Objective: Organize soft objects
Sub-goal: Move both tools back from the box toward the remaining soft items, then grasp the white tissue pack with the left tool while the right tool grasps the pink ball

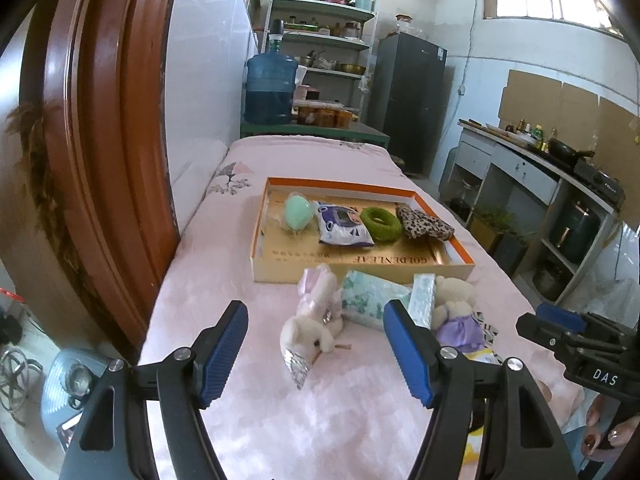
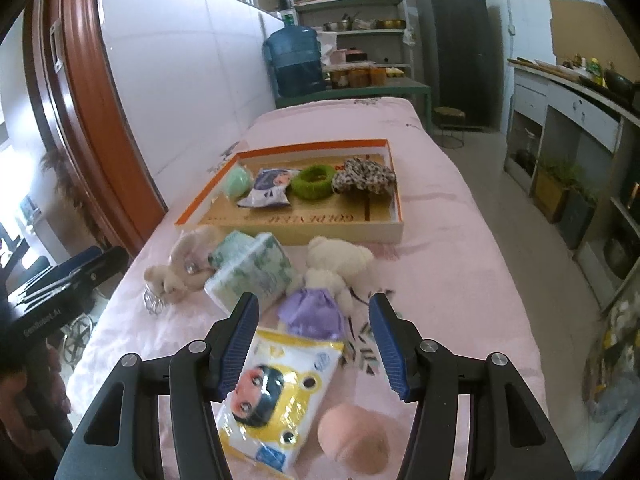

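Four soft things already lie in a row in the orange-rimmed box (image 2: 394, 196): a mint sponge (image 2: 239, 178), a blue-white packet (image 2: 269, 189), a green ring (image 2: 313, 182) and a leopard-print scrunchie (image 2: 364, 178). The rest wait on the near side of it: a cream bunny (image 1: 310, 330), a floral tissue pack (image 2: 250, 272), a bear in a purple skirt (image 2: 326, 280), a yellow packet (image 2: 276, 392) and a peach sponge (image 2: 354, 436).

So the sorting looks roughly half done, with a fresh pick coming. The left gripper (image 1: 316, 354) hovers with fingers spread wide and empty, the bunny between them. The right gripper (image 2: 314, 346) is likewise apart and holding nothing, above the yellow packet and the bear's skirt. Either must drop lower and pinch gently, since plush gives and film slips.

Everything sits on a pink quilted cloth (image 2: 460, 272) covering what may be a bed or tabletop, in a kitchen with a water jug (image 1: 270, 88), shelves (image 1: 324, 36), a dark fridge (image 1: 408, 96) and a wooden door (image 1: 100, 140) at left.
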A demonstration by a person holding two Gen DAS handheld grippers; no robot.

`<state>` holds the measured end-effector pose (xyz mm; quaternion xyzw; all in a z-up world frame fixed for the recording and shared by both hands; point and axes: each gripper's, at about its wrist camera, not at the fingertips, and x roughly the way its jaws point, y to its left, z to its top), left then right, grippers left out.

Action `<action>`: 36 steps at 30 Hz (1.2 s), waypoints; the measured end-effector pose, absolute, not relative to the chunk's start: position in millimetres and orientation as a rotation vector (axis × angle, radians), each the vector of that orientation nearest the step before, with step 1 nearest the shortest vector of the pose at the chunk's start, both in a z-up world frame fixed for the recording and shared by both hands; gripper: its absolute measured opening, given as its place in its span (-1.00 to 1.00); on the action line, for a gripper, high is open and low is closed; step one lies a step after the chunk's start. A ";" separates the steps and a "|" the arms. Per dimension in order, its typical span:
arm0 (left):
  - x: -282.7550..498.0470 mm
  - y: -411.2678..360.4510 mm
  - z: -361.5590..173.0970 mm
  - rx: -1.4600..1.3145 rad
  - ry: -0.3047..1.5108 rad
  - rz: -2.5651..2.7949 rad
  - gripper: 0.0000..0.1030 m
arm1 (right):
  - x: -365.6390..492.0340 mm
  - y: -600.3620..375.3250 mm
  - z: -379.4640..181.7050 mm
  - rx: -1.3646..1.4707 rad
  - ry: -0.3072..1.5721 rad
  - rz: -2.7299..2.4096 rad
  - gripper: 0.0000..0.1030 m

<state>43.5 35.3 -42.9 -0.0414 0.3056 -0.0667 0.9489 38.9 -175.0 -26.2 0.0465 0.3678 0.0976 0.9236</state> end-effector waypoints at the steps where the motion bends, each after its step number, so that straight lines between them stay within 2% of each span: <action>1: 41.8 35.0 -44.5 -0.089 0.622 -0.141 0.35 | 35.0 -176.2 -28.1 0.089 0.752 0.196 0.15; 36: 15.4 -8.4 -84.4 -0.062 0.698 -0.268 0.35 | 1.1 -194.9 -80.4 0.085 0.843 0.142 0.15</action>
